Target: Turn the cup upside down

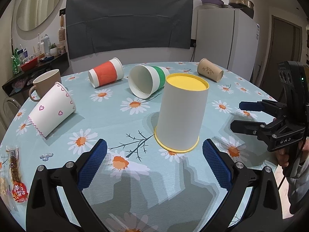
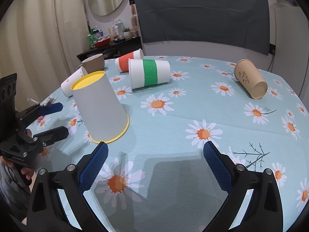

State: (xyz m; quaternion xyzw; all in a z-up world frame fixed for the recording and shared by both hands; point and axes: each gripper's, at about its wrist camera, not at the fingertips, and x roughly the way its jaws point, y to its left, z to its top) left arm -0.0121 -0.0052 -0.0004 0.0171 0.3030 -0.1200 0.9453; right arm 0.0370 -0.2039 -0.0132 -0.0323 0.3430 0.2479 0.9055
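Already inverted, the yellow-rimmed cup (image 1: 180, 114) stands free; our left gripper (image 1: 154, 161) and right gripper (image 2: 155, 161), both wide and empty, could topple it if bumped.

Five paper cups sit on the table: one white with yellow rim (image 1: 181, 114) standing upside down, and four on their sides, namely red-banded (image 1: 106, 74), green-banded (image 1: 148, 81), brown (image 1: 210, 72) and heart-printed (image 1: 52, 109). There is one tan mug (image 1: 47, 83), two grippers, and one snack packet (image 1: 16, 174).
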